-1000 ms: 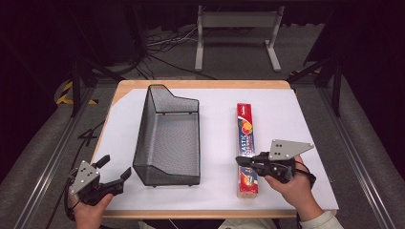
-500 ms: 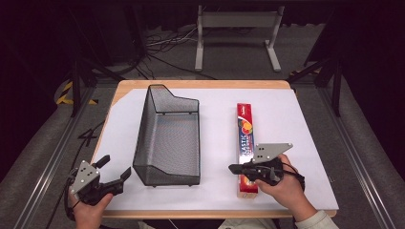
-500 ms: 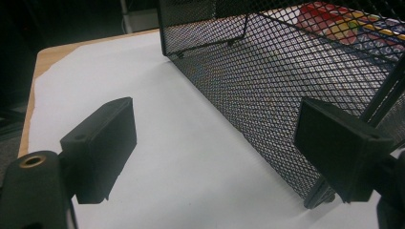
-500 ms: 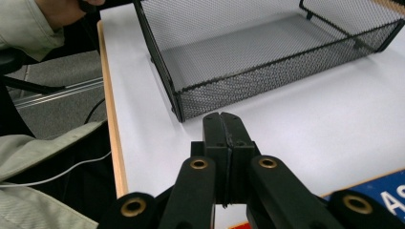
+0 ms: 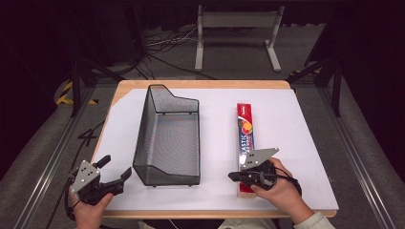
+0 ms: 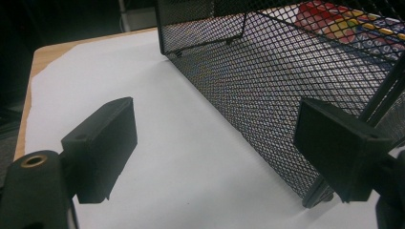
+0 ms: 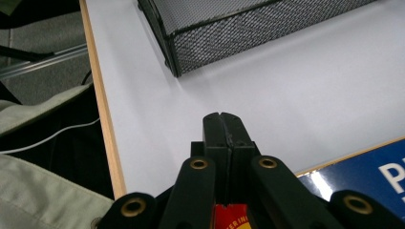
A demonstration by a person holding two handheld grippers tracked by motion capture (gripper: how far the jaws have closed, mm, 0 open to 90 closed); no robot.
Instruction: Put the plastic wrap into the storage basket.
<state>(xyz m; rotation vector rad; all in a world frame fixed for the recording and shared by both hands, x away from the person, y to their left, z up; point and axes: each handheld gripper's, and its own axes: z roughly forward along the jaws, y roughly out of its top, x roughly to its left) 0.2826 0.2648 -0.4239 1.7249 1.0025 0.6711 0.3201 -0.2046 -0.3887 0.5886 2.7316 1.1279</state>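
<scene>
A: Right tool (image 5: pixel 235 176) status?
B: Jaws pressed together, nothing between them. It sits over the near end of the plastic-wrap box (image 5: pixel 245 138), tips pointing to 9 o'clock, towards the mesh basket (image 5: pixel 168 138).
A: Box location?
B: Flat on the table (image 5: pixel 305 143), long axis 12 to 6, at 3 o'clock of the basket, apart from it.
A: Left tool (image 5: pixel 117 168)?
B: Jaws spread wide, holding nothing, at the table's 7 o'clock corner, just beside the basket's near left corner. Can't tell if it touches.
</scene>
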